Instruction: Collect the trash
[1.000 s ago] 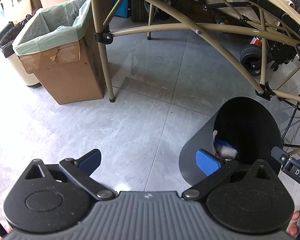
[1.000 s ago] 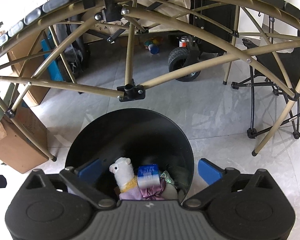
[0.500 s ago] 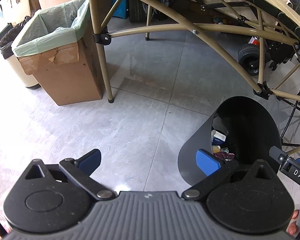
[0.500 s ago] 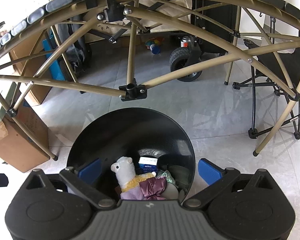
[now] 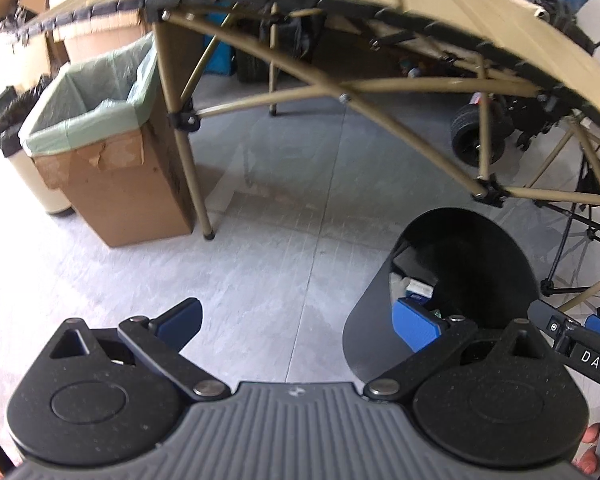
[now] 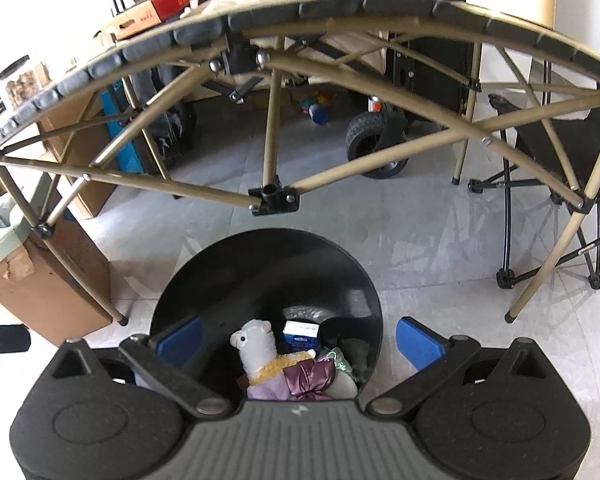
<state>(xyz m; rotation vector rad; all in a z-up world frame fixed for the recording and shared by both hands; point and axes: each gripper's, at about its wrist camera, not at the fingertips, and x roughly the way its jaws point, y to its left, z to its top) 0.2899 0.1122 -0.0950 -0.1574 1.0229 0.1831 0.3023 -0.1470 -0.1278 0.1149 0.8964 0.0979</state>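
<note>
Both grippers up and away from the black bin, trash left inside.

The folding table now shows its top edge where only the frame filled the earlier views; both cameras have lifted. The black trash bin sits on the floor under it, with the cardboard box well to the left. The right gripper hangs spread wide and empty over the bin; the left gripper gapes too, beside it. The plush llama lies in the bin, and the blue carton has dropped deeper behind it. The bin's bottom is dark, the other trash hard to name.
</note>
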